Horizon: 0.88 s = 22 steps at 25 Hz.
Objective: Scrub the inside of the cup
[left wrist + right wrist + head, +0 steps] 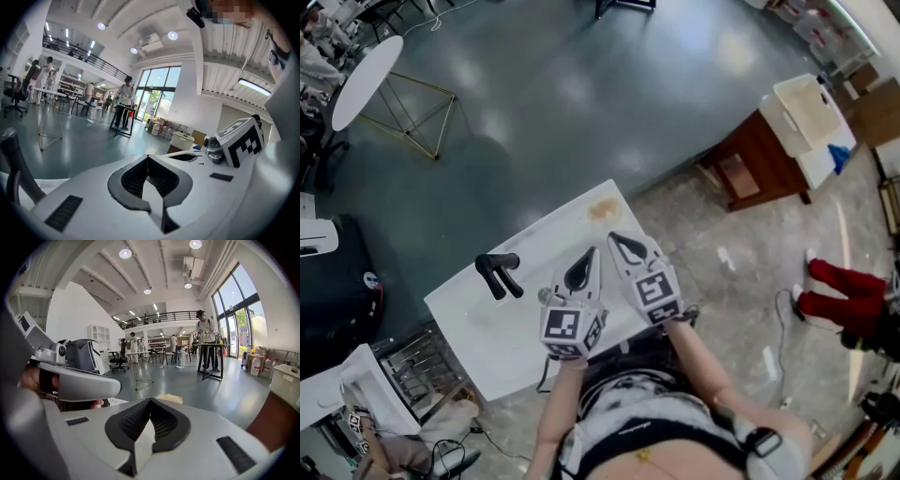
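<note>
Nearest, the left gripper point(589, 258) and right gripper point(619, 242) are hovering over the white table point(487, 328), both jaws pressed together, gripping nothing. Farther off, a tan fuzzy pad point(602, 209) is lying. No cup is showing, so scrubbing seems unstarted

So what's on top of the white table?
A black object and a tan fuzzy patch lie on the table. No cup shows. The left tool and right tool, both shut, cover its near right part.

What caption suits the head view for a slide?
Shut, empty left claw and right claw above white table with black tool.
</note>
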Available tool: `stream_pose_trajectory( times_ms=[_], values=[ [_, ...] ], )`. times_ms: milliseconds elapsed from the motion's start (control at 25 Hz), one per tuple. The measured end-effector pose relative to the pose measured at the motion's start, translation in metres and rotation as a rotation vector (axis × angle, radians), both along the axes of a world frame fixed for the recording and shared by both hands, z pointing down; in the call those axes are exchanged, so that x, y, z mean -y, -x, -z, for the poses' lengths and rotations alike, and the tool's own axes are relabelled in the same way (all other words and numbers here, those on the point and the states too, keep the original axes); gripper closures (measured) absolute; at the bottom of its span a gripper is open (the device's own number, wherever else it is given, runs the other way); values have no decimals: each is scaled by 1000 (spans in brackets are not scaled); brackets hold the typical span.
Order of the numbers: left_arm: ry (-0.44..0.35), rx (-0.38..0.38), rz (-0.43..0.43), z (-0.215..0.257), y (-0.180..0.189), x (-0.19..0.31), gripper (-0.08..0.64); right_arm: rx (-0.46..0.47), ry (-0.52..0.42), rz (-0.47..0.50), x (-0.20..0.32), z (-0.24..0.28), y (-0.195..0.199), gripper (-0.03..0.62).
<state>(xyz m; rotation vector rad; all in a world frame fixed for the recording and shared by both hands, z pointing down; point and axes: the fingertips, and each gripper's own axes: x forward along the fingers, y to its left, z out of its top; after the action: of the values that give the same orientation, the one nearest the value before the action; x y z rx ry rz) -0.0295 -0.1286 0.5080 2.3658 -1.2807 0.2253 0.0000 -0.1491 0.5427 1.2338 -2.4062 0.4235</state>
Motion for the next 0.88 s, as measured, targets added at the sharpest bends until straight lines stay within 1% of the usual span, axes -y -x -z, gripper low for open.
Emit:
stream_pose_trajectory(
  times_ms=[280,480,680,840,880],
  values=[
    [46,21,-24,-19,-3,3,563,-19,72,-12,4,-34,-4,589],
    [72,15,-36,-27,-4,3,562,-23,116,-22,7,-54,-8,589],
    [73,6,-40,-27,-4,8,561,-59,143,-29,10,-73,-13,588],
    [83,-2,-48,-30,-5,10,561,-73,171,-42,12,-85,-17,550],
    [85,-6,-49,-31,-6,9,560,-76,177,-45,13,-88,-18,528]
  ],
)
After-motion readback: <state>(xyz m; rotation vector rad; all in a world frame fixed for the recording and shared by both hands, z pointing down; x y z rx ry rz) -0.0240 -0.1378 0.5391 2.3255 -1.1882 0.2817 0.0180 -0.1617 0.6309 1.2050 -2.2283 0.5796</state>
